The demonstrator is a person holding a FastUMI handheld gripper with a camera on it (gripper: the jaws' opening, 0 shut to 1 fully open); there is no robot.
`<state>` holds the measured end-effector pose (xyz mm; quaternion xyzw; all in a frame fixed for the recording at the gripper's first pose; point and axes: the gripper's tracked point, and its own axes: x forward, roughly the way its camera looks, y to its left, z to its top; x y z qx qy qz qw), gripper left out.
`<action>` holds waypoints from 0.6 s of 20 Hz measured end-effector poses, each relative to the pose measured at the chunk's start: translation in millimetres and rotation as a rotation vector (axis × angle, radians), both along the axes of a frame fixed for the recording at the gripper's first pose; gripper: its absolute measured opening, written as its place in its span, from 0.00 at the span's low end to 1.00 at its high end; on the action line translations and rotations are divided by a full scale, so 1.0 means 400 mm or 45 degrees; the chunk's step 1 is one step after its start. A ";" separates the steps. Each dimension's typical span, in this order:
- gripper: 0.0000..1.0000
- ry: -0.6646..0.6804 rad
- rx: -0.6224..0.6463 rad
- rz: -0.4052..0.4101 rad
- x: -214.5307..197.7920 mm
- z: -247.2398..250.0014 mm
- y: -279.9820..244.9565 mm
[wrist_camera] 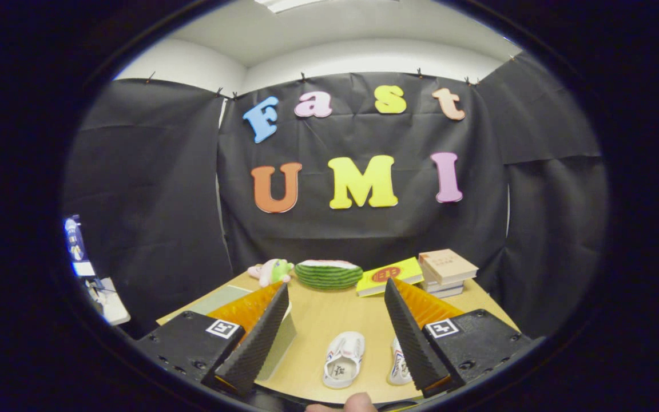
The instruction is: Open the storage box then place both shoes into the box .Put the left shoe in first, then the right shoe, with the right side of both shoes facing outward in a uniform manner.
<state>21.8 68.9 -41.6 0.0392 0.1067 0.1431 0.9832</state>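
Two small white shoes lie on the wooden table (329, 320), toes pointing away from me. One shoe (344, 359) rests between the fingers, low and close. The other shoe (398, 361) sits just to its right, partly hidden by the right finger (412, 335). A pale grey storage box (223, 298) stands at the left; its lid looks closed, and the left finger (258, 337) covers much of it. My gripper (336, 286) is held above the table, open wide, with nothing between its fingers.
Along the table's far edge lie a small plush toy (272, 270), a watermelon-shaped cushion (328, 273), a yellow book (389, 276) and a stack of books (447, 272). A person's fingertip (358, 403) shows just below the shoes. Off the table's left side stands a white stand (109, 306).
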 end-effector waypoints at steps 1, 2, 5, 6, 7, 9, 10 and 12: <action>1.00 0.029 0.018 0.034 0.003 -0.012 0.009; 1.00 0.055 0.038 0.068 0.006 -0.021 0.020; 1.00 0.144 0.096 0.189 0.018 -0.060 0.059; 1.00 0.172 0.113 0.225 0.019 -0.077 0.070; 1.00 0.211 0.130 0.264 0.026 -0.100 0.084; 1.00 0.279 0.153 0.336 0.027 -0.141 0.113; 1.00 0.313 0.165 0.371 0.029 -0.160 0.127; 1.00 0.401 0.227 0.480 0.024 -0.203 0.175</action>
